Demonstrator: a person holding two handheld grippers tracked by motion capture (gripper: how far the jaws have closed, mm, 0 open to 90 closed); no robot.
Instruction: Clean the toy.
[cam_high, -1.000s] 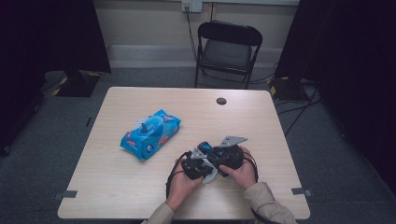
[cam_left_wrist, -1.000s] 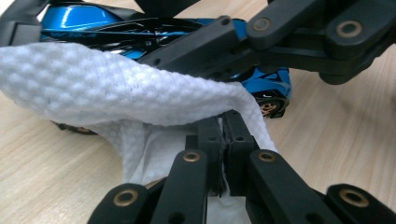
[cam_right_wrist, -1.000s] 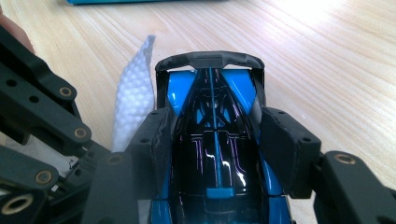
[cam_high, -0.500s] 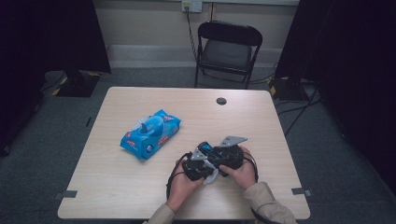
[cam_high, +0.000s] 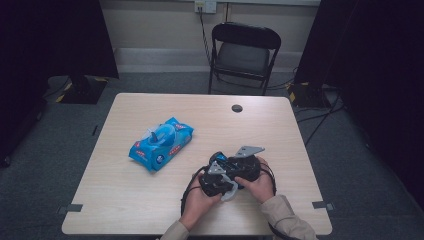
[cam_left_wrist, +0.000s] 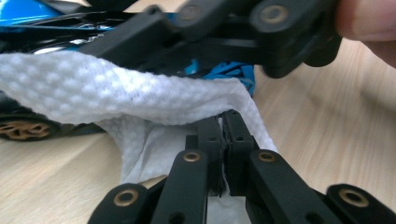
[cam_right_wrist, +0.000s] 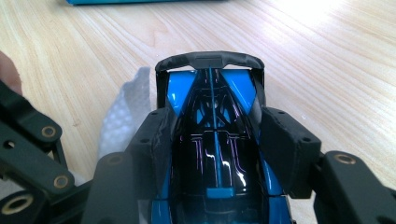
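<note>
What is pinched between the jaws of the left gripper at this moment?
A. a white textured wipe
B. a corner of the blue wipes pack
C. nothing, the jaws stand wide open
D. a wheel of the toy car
A: in the left gripper view the left gripper has its jaws closed together on a fold of the white wipe, which drapes over the toy car.

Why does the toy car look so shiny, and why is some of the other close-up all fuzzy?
In the right gripper view, the toy car has white glare streaks on its glossy black roof, and the table glows pale at top right. In the left gripper view, the wipe is sharp, but the right gripper's arm crossing the top is blurred. The high view is dim around the table.
</note>
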